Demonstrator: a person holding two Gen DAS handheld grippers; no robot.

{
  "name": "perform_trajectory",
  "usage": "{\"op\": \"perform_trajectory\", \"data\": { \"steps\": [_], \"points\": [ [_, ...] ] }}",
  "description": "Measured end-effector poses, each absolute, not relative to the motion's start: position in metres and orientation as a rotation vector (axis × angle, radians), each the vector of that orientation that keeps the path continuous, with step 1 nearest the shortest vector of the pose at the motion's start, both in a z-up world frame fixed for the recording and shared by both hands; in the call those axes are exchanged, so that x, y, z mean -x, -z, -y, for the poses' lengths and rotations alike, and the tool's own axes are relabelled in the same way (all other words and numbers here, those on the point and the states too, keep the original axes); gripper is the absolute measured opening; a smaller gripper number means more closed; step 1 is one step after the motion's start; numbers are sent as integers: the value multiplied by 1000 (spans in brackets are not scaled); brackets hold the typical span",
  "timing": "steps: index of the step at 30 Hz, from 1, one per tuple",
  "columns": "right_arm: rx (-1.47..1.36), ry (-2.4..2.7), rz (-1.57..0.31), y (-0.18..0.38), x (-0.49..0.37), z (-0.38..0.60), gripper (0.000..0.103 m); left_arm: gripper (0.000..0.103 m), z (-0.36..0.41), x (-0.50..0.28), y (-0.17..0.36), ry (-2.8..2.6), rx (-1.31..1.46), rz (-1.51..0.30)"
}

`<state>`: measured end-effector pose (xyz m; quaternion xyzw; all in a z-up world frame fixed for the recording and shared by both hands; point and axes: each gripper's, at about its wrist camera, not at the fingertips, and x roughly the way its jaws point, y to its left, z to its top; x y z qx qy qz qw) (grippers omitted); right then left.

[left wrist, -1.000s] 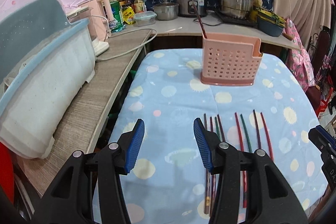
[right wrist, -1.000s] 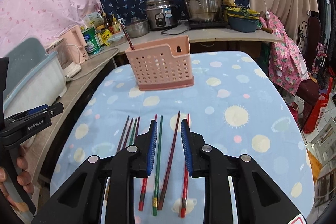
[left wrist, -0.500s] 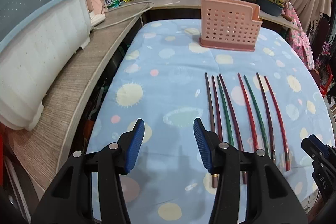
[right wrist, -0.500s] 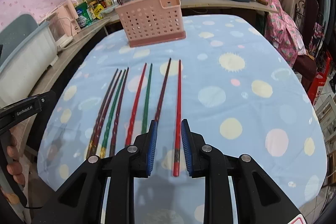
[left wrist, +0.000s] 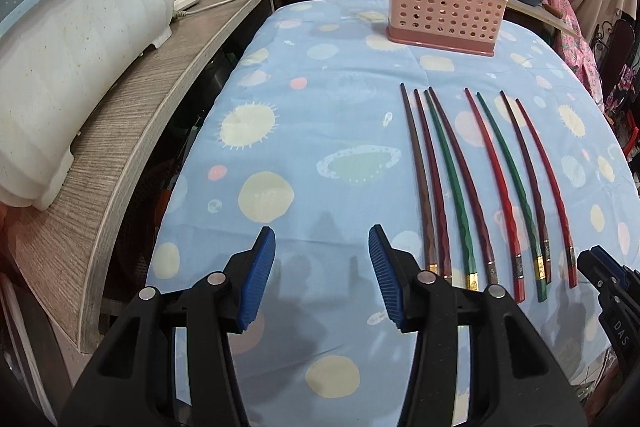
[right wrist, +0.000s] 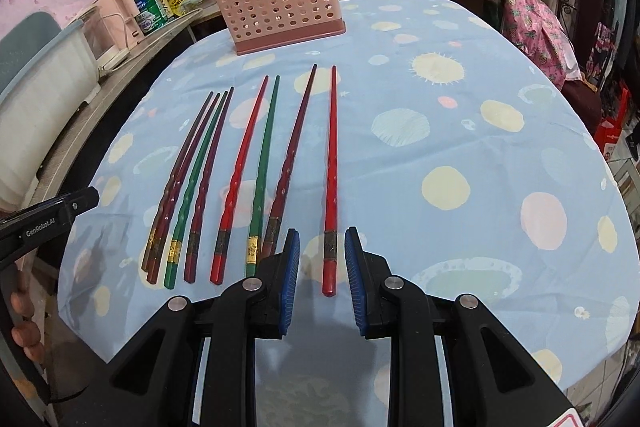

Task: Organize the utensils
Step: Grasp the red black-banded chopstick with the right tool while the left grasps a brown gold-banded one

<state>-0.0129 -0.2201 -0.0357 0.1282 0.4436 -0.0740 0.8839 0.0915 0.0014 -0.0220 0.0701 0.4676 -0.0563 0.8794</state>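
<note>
Between the jaws of the right gripper (right wrist: 322,277) lies the butt end of the rightmost chopstick, a bright red chopstick (right wrist: 331,183). Its long axis runs straight ahead from the jaws toward the pink utensil holder (right wrist: 280,5) at the far side of the counter (right wrist: 480,147). The jaws stand narrowly apart, one pad on each side of the stick, with a gap showing on both sides, so nothing is gripped yet. Just left of the left-hand pad sits the butt of the dark red neighbour (right wrist: 290,155), close enough that a closing pad could catch it.

The other chopsticks lie in a rough row further left, all pointing the same way: four bunched together, then a looser spread. The left gripper (left wrist: 322,281) hangs over bare cloth with its jaws about half open and empty. From those jaws the nearest stick, a brown chopstick (left wrist: 416,163), lies just off to the right, beside the right-hand pad.

By my reading the right hand is the better placed: its stick is already lined up lengthwise between the pads.
</note>
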Motion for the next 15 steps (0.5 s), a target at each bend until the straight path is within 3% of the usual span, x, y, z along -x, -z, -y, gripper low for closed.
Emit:
{"op": "perform_trajectory", "data": {
  "steps": [9, 15],
  "points": [
    [-269, 158, -946, 47, 12, 221, 22, 49, 2, -86, 36, 139, -152, -1010],
    [-270, 171, -960, 54, 13, 225, 12, 53, 8, -83, 43, 176, -145, -1036]
  ]
}}
